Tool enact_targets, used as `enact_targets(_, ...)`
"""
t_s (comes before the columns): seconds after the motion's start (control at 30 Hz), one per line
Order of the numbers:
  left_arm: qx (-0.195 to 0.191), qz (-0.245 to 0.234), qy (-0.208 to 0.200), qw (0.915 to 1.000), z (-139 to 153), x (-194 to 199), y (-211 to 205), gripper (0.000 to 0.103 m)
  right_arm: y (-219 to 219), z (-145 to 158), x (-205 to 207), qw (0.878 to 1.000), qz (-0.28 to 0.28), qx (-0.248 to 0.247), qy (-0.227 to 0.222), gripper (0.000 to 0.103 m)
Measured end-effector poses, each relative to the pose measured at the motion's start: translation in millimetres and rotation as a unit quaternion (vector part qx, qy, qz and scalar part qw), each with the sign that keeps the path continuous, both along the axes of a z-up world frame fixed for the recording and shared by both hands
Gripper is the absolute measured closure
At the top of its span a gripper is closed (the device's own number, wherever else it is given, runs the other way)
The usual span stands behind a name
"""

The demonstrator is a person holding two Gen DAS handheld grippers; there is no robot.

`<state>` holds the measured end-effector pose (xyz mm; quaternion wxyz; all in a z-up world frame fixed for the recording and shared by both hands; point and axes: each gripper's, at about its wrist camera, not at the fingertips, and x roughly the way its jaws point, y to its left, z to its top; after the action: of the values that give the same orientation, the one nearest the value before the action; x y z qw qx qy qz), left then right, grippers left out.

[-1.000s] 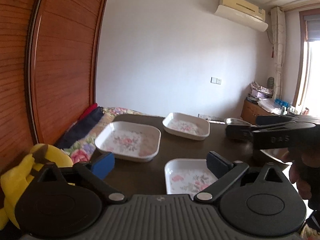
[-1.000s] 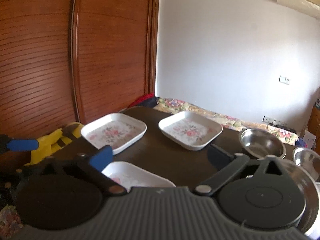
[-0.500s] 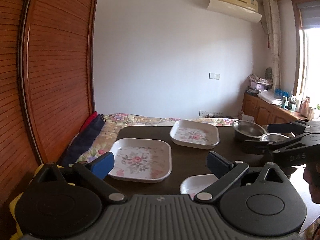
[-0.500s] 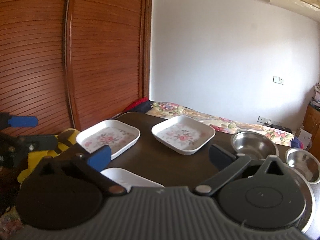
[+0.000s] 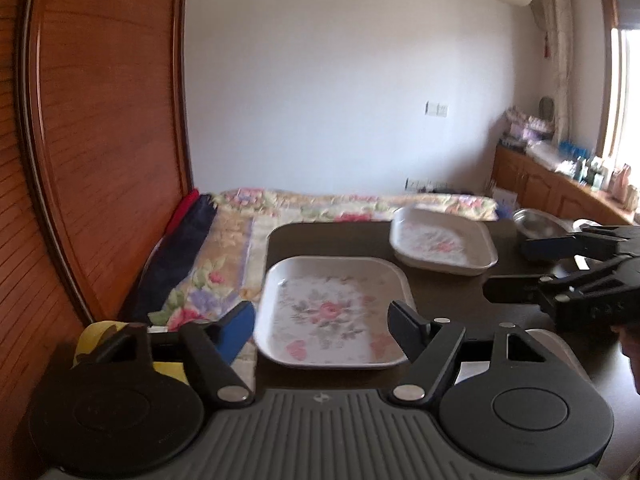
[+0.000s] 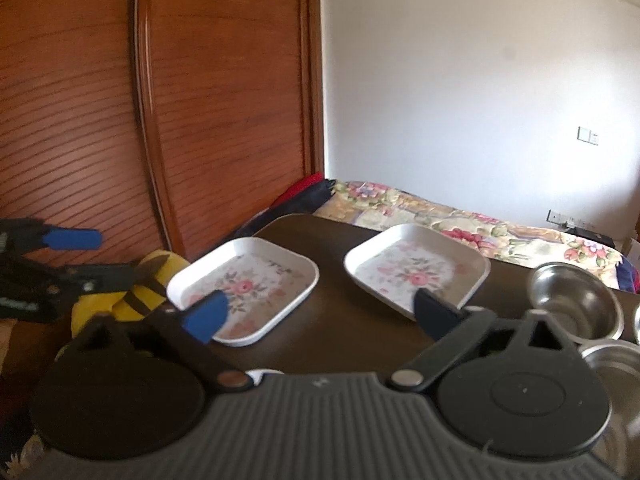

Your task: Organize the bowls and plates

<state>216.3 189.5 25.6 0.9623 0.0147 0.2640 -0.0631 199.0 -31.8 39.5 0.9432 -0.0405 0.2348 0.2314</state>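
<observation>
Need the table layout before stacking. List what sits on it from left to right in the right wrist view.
Yellow plush toy → left floral plate → right floral plate → steel bowl.

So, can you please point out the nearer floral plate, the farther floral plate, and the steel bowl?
nearer floral plate (image 5: 328, 312): left wrist view, on its rose print.
farther floral plate (image 6: 416, 276): right wrist view, on its printed centre.
steel bowl (image 6: 576, 304): right wrist view, on its inner wall.
</observation>
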Motion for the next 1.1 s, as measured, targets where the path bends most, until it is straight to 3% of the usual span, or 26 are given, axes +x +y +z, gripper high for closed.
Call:
enact_targets(0.07,0.002,0.013,0.008,0.9999,-3.8,11.1,9.7,0.004,11.0,-4.4,6.7,1.000,0.005,-0.001,0.014,0.020)
enact_targets(0.13,-0.008,0.009,0.011,0.9999,-7.2,20.9,19.5,0.005,20.8,-8.9,11.4,1.000,0.010,0.001,0.026,0.035)
enact_targets(0.37,-0.017,0.002,0.037,0.9992,-22.8,58.4,39.1,0.011,44.0,-23.2,30.5,0.998,0.012,-0.014,0.058,0.041)
enact_targets(0.47,-0.016,-0.005,0.051,0.9986,-30.5,71.6,41.4,0.018,44.4,-27.3,44.2,0.997,0.006,-0.013,0.077,0.046)
enact_targets(0.7,-0.033,-0.012,0.073,0.9967,-47.3,95.8,53.2,0.023,46.5,-40.2,76.5,0.992,0.007,-0.001,0.125,0.061)
enact_targets(0.8,-0.038,-0.012,0.080,0.9960,-51.6,101.8,56.8,0.024,48.7,-44.3,85.2,0.990,0.010,-0.001,0.138,0.062)
enact_targets(1.1,-0.049,-0.032,0.103,0.9930,-59.4,111.6,55.8,0.051,52.3,-51.9,95.5,0.986,0.031,0.004,0.161,0.072)
